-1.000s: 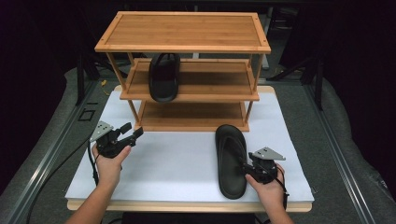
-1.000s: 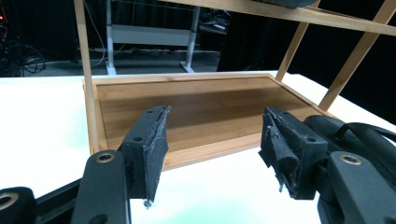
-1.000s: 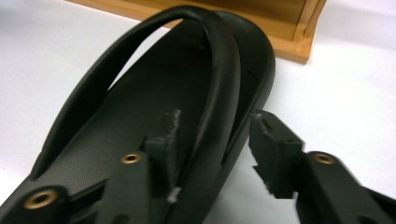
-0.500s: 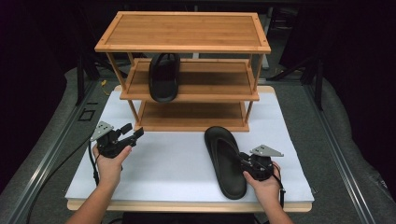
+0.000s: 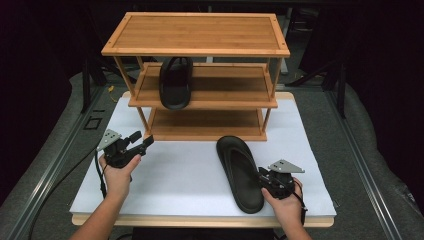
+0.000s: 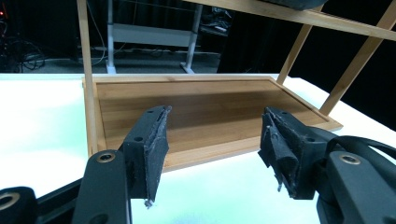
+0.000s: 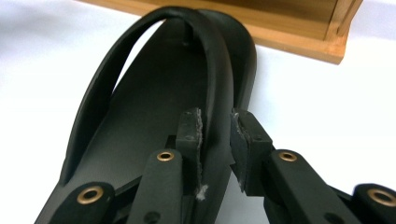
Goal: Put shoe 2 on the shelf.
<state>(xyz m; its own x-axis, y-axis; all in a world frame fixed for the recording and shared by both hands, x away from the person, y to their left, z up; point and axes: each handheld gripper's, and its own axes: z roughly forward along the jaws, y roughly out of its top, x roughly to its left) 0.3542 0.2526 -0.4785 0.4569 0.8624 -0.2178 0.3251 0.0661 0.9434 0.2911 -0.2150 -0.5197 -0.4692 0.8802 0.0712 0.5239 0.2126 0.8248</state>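
A black flip-flop sandal (image 5: 240, 172) (image 7: 154, 107) lies sole-down on the white board, toe toward the bamboo rack. My right gripper (image 5: 262, 177) (image 7: 215, 119) has just been closing, and its pads pinch the sandal's right edge where the strap meets it. A second black sandal (image 5: 175, 82) rests on the rack's middle shelf. My left gripper (image 5: 142, 140) (image 6: 215, 126) hovers left of the rack's bottom shelf (image 6: 196, 102). It is open with nothing between its pads.
The three-tier bamboo rack (image 5: 200, 35) stands at the back of the white board (image 5: 185, 170). Its top and bottom shelves are bare. Grey mat surrounds the board, and a metal rail runs along the left side.
The right gripper's jaws closed onto the sandal's edge, and the sandal's toe swung left toward the rack. The left hand stayed put.
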